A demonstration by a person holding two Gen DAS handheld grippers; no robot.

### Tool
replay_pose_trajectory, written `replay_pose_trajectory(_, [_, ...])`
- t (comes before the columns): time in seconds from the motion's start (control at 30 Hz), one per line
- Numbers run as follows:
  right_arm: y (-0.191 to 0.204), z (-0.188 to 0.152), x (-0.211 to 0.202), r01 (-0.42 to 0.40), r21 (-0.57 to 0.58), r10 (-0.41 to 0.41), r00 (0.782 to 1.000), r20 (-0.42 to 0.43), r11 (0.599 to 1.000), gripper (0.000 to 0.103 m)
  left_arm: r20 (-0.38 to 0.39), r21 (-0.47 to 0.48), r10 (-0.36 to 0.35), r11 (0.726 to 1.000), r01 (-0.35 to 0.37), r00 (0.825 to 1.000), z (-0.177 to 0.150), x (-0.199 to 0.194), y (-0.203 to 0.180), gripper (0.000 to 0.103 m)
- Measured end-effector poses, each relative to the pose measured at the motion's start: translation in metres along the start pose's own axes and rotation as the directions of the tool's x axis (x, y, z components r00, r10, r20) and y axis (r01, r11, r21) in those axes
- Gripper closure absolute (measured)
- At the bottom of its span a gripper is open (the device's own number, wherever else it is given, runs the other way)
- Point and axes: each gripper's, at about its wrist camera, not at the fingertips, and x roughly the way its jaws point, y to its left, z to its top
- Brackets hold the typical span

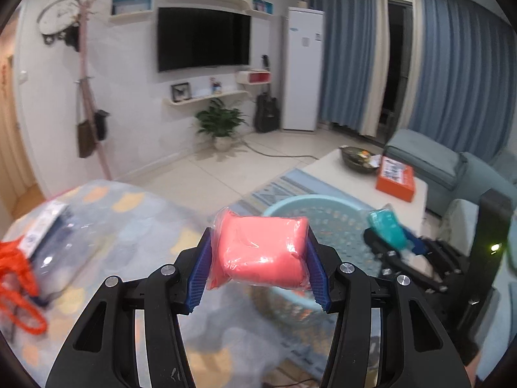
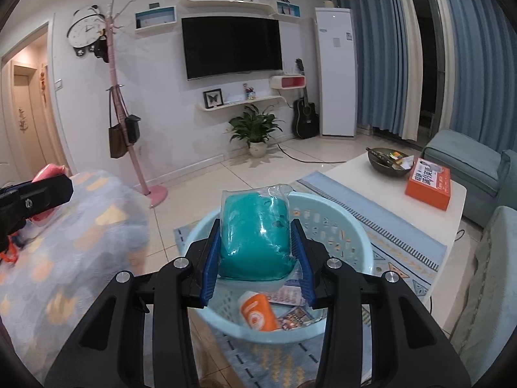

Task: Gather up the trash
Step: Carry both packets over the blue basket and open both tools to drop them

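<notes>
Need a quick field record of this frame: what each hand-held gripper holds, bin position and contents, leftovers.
left hand-held gripper: shut on pink packet
right hand-held gripper: shut on teal packet, above the basket
basket: light blue, on the rug, below and ahead of both grippers
basket contents: orange tube, printed wrappers
left on patterned blanket: orange net bag, clear plastic package

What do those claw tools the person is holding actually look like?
Both look alike. The left gripper and right gripper have glossy black plastic linkage arms joined by round silver bolts. The jaws are lined with ribbed blue pads. No hands, sleeves or cables are clearly visible.
</notes>
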Motion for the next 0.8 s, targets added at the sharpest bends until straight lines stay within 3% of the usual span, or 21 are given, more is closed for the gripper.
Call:
replay_pose_trajectory(0.3, [-0.021,0.003,0.043,0.016,-0.010,-0.016,0.999,-0.042,1.000,0.063,-0.056,-0.006,-0.061,0.998,0.061,0.997,0.022,0.057,-0.012,0.052])
replay_pose_trajectory(0.37, [-0.022,0.003,0.052,0.006,-0.015,-0.007,0.998,-0.064,1.000,0.059,-0.081,-0.007,-0.076,0.997,0.075,0.994,0.022,0.072,-0.016,0.051])
replay_pose_trajectory(0.4, [-0.023,0.001,0.059,0.005,-0.022,-0.007,0.996,-0.092,1.000,0.049,-0.102,-0.009,-0.105,0.994,0.105,0.989,0.022,0.079,-0.019,0.049])
replay_pose_trajectory(0.47, [-0.024,-0.002,0.065,0.029,-0.032,-0.032,0.993,-0.115,0.999,0.045,-0.175,-0.017,-0.177,0.984,0.176,0.969,0.019,0.100,-0.024,0.047])
replay_pose_trajectory(0.63, [-0.039,-0.013,0.058,0.095,-0.023,-0.097,0.989,-0.113,0.995,0.043,-0.283,0.004,-0.114,0.993,0.120,0.952,0.006,0.123,-0.021,0.045])
replay_pose_trajectory(0.8, [-0.055,-0.027,0.045,0.111,0.033,-0.106,0.985,-0.134,0.993,0.042,-0.251,-0.015,-0.112,0.994,0.112,0.961,0.008,0.104,-0.008,0.040])
